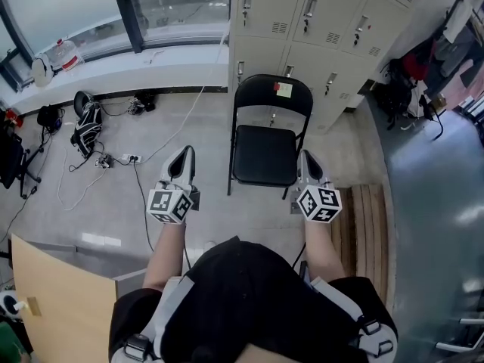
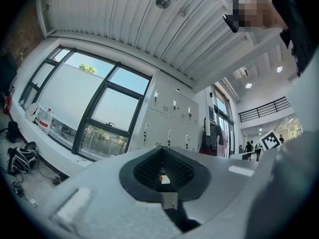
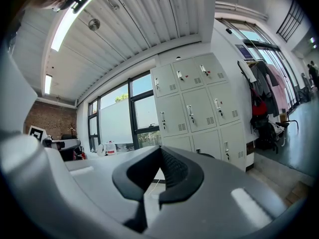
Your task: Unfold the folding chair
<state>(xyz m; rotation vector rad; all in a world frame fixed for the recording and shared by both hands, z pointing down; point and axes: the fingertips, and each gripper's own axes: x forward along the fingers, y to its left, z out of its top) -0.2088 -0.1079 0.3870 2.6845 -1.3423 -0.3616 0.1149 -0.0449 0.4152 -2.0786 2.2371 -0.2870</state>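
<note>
One folding chair (image 1: 265, 153); two tongs: left tongs (image 1: 184, 154), right tongs (image 1: 305, 157); one power strip (image 1: 130, 158); one black bag (image 1: 85, 129).

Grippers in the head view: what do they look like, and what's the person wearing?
The left gripper and right gripper have light grey tapered fingers with black ribbed pads. Each carries a white cube printed with black square markers. The person wears a black short-sleeved top with pale grey harness straps.

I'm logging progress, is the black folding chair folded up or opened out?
Opened out: the folding chair stands on its legs before the lockers, seat down flat, backrest upright.
</note>
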